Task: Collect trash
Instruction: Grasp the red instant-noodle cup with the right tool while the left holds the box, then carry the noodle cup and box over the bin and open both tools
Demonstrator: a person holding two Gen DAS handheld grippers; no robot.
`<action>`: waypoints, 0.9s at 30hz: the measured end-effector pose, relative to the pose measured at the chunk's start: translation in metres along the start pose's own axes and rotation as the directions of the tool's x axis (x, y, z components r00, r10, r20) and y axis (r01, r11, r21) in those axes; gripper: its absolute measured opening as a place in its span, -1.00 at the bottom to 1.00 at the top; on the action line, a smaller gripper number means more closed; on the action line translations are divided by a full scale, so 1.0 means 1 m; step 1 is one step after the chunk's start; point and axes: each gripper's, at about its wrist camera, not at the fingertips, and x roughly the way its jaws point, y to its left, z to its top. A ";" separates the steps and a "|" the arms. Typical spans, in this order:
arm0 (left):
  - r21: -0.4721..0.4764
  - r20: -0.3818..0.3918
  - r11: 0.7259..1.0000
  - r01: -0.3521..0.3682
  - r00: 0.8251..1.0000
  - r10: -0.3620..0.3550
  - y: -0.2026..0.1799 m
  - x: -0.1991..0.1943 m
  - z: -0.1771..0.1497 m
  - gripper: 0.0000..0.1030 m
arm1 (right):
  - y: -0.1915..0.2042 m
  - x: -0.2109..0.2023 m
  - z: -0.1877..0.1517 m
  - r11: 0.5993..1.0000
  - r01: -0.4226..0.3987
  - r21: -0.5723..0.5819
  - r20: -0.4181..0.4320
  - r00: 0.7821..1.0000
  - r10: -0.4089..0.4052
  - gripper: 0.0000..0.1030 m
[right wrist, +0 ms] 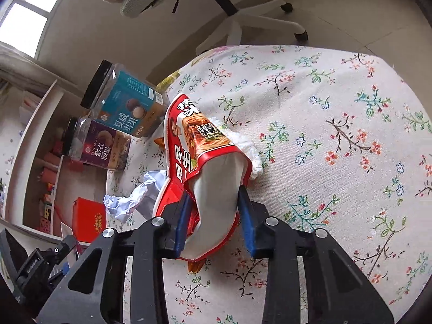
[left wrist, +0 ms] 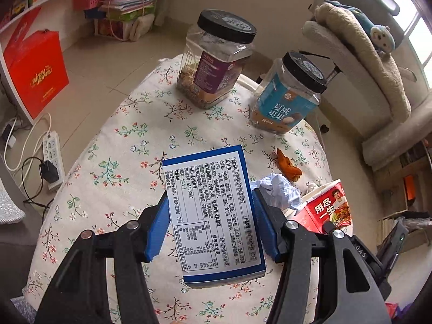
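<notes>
My left gripper (left wrist: 210,216) is shut on a blue and white food box (left wrist: 210,210) and holds it over the floral tablecloth (left wrist: 129,145). My right gripper (right wrist: 213,216) is shut on a torn red noodle cup (right wrist: 199,162), squeezed between the blue pads (right wrist: 247,216); the cup also shows in the left wrist view (left wrist: 328,210). A crumpled pale blue paper (left wrist: 278,191) lies between box and cup, and it shows in the right wrist view (right wrist: 132,199). An orange peel scrap (left wrist: 289,166) lies behind it. A white tissue (right wrist: 248,148) lies under the cup.
Two black-lidded snack jars stand at the far table edge, one purple-labelled (left wrist: 216,59) and one teal-labelled (left wrist: 289,94). A white office chair (right wrist: 237,19) stands beyond the table. A red gift box (left wrist: 37,75) and a power strip (left wrist: 52,159) are on the floor at the left.
</notes>
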 end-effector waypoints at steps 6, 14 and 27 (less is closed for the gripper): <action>0.127 0.122 0.992 0.000 0.992 -0.016 -0.021 -0.028 -0.007 0.11 | 0.028 -0.051 -0.005 0.979 0.104 -0.174 0.138 0.987 -0.080 -0.43; 0.266 0.233 0.964 -0.012 0.971 -0.052 -0.057 -0.057 -0.031 0.11 | 0.049 -0.113 -0.023 0.909 0.258 -0.328 0.306 0.939 -0.156 -0.43; 0.434 0.283 0.901 -0.007 0.950 -0.129 -0.118 -0.072 -0.076 0.11 | 0.036 -0.172 -0.040 0.819 0.441 -0.367 0.460 0.851 -0.253 -0.42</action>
